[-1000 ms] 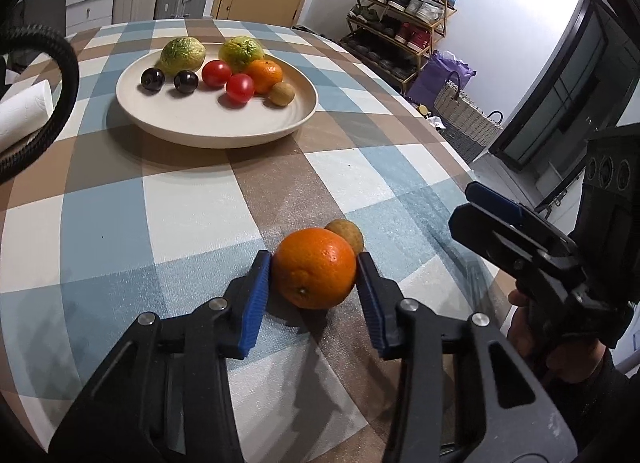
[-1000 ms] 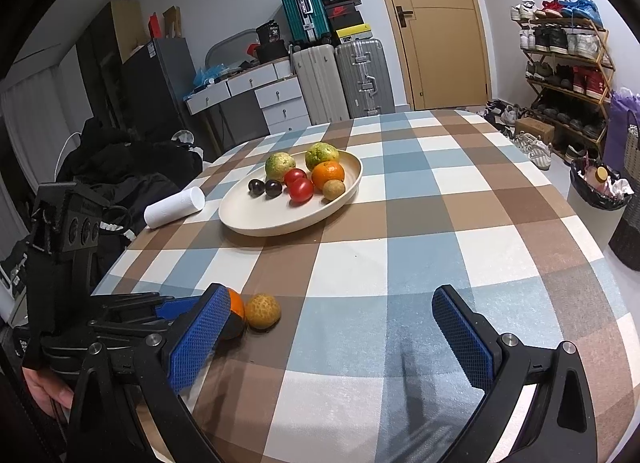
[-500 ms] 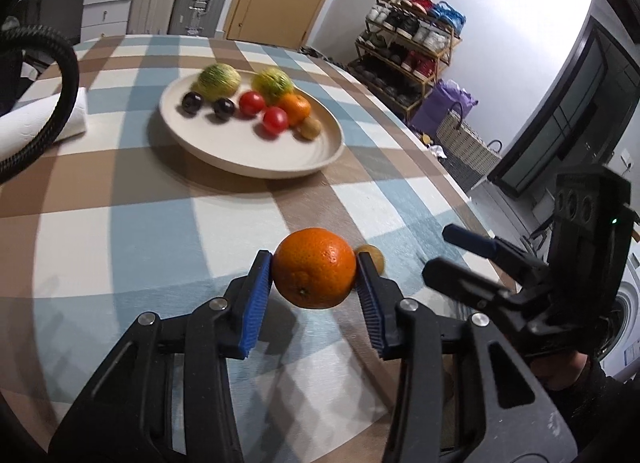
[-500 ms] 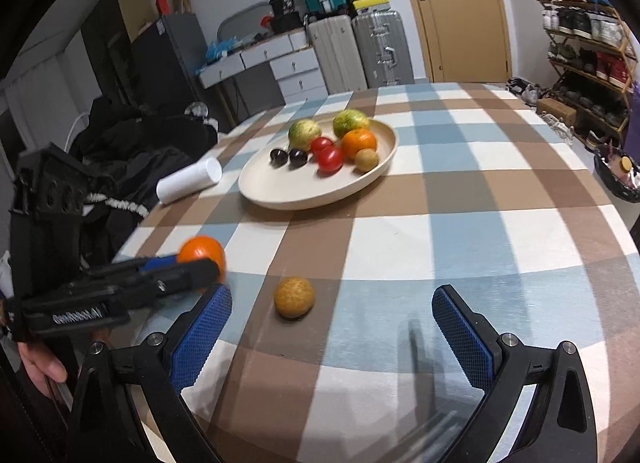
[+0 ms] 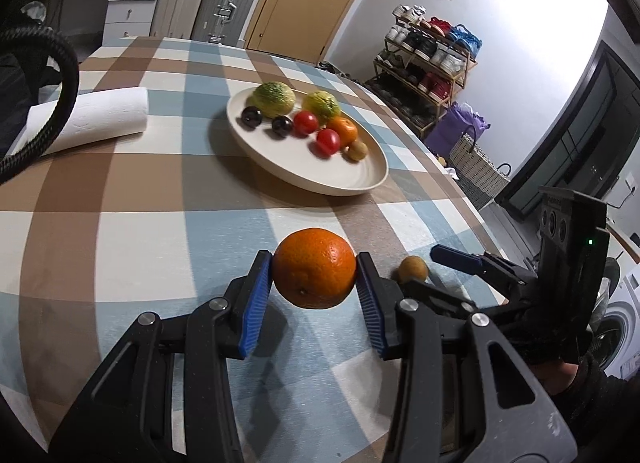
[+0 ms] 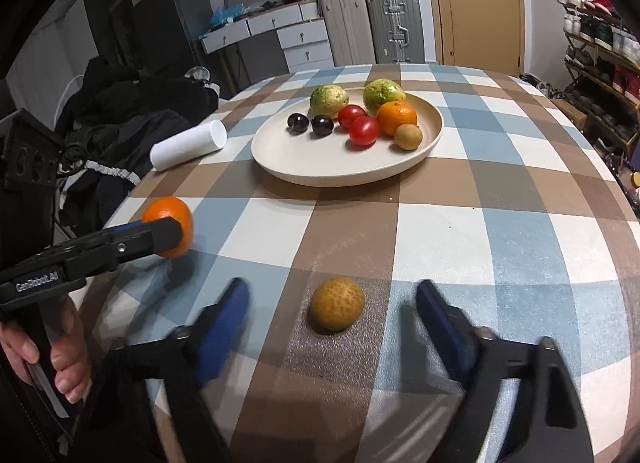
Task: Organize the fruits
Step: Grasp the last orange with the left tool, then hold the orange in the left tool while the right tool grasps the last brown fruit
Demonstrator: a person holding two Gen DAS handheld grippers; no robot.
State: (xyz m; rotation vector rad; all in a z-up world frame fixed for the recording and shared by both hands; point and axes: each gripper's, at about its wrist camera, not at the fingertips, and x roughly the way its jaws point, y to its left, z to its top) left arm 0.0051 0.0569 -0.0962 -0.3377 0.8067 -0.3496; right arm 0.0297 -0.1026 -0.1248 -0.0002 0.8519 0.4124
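"GenRobot.AI" in white on left tongs (image 6: 168, 229) body, no other legible txt

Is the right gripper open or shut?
Open. Right gripper has its blue pads wide apart either side of the small brown fruit, touching nothing.

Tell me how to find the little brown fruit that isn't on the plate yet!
Start at the big cream plate of fruit on the checked tablecloth, then come toward the near edge of the table. Alone on a brown square, between the open blue fingers of the right gripper, sits the small brown fruit. It is round, tan and speckled, and it is the only fruit lying on the cloth.
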